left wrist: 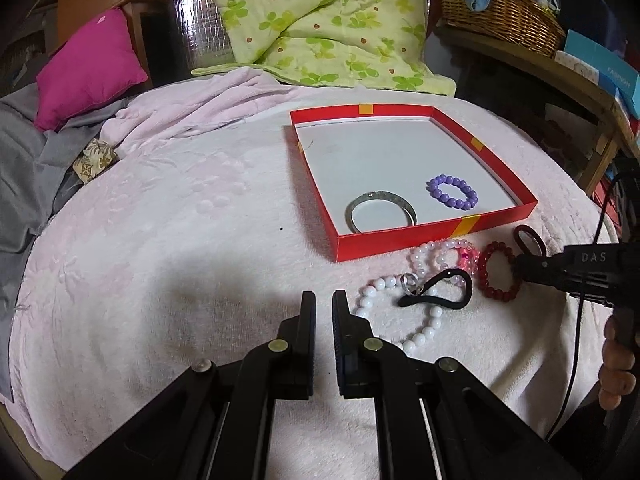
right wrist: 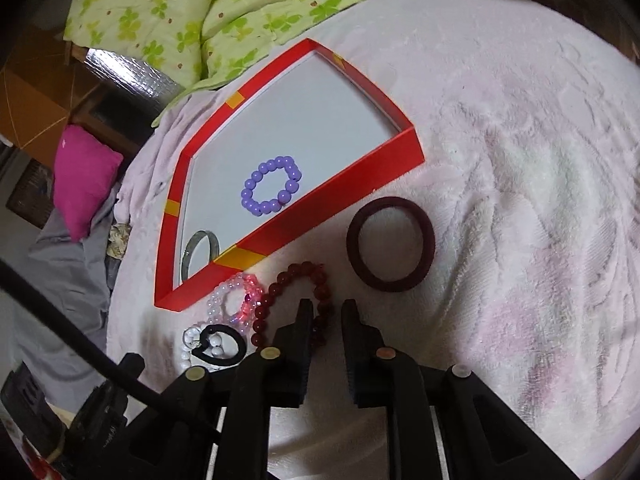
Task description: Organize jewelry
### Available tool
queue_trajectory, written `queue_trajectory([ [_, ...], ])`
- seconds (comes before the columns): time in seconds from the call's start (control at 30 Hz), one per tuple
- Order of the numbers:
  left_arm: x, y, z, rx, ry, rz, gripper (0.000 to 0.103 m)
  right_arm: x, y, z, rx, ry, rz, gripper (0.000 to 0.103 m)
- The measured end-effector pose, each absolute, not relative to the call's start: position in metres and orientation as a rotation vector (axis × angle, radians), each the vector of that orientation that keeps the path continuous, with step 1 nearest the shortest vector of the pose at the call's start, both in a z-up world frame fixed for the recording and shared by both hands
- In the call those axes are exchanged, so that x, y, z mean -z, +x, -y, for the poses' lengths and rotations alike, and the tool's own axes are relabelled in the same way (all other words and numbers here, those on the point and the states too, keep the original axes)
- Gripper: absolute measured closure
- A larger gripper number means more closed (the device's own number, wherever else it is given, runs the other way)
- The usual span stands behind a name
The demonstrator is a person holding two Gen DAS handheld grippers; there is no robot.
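A red tray (left wrist: 400, 242) (right wrist: 340, 196) lies on the pink blanket and holds a purple bead bracelet (left wrist: 453, 192) (right wrist: 271, 185) and a silver bangle (left wrist: 381, 211) (right wrist: 200, 254). In front of it lie a white bead bracelet (left wrist: 400, 312), a pink bead bracelet (left wrist: 452, 256) (right wrist: 236, 300), a black hair tie (left wrist: 438, 288) (right wrist: 218, 346), a dark red bead bracelet (left wrist: 498, 270) (right wrist: 296, 292) and a maroon hair band (right wrist: 390, 243). My left gripper (left wrist: 324, 300) is open a little and empty, left of the white beads. My right gripper (right wrist: 327, 307) is open, its left finger over the dark red beads.
A green floral quilt (left wrist: 320, 28) and a magenta pillow (left wrist: 88, 68) lie behind the tray. A wicker basket (left wrist: 500, 12) stands on a wooden shelf at the back right. Grey cloth (left wrist: 24, 168) hangs at the left edge.
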State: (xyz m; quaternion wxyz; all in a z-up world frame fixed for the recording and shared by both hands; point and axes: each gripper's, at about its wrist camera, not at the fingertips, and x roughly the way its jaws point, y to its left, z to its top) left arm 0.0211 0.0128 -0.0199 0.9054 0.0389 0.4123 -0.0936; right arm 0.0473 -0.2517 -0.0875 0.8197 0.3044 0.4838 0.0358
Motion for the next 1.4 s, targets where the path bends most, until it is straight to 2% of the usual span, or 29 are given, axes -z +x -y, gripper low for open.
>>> queue_trajectory([
  [0.13,0.021,0.020,-0.023,0.206,0.051,-0.859,0.094,0.084,0.050,0.241,-0.071,0.604,-1.014,0.073],
  [0.2,0.020,0.018,-0.027,0.223,0.022,-0.855,0.094,0.083,0.051,0.234,-0.047,0.564,-0.998,0.073],
  [0.27,0.020,0.018,-0.026,0.248,0.009,-0.858,0.086,0.081,0.053,0.229,-0.029,0.514,-0.984,0.074],
  [0.3,0.020,0.018,-0.025,0.258,0.009,-0.861,0.074,0.080,0.053,0.224,-0.012,0.459,-0.979,0.079],
  [0.33,0.021,0.018,-0.021,0.266,0.012,-0.864,0.059,0.078,0.053,0.217,0.022,0.383,-0.974,0.092],
  [0.4,0.023,0.017,-0.013,0.279,0.020,-0.862,0.050,0.077,0.052,0.212,0.040,0.320,-0.963,0.093],
  [0.67,0.033,0.035,0.014,0.333,0.011,-0.892,0.050,0.072,0.045,0.221,0.047,0.320,-0.947,0.093],
  [0.77,0.037,0.042,0.021,0.340,0.002,-0.901,0.056,0.072,0.041,0.228,0.038,0.335,-0.948,0.093],
  [0.83,0.040,0.045,0.027,0.358,0.000,-0.910,0.067,0.072,0.037,0.234,0.035,0.346,-0.950,0.093],
  [1.03,0.050,0.051,0.033,0.373,-0.014,-0.941,0.091,0.072,0.032,0.244,0.014,0.383,-0.960,0.093],
  [1.23,0.047,0.047,0.032,0.391,-0.026,-0.930,0.097,0.065,0.031,0.241,-0.006,0.388,-0.934,0.093],
  [1.4,0.034,0.040,0.024,0.411,-0.050,-0.894,0.098,0.054,0.027,0.246,-0.028,0.417,-0.871,0.093],
])
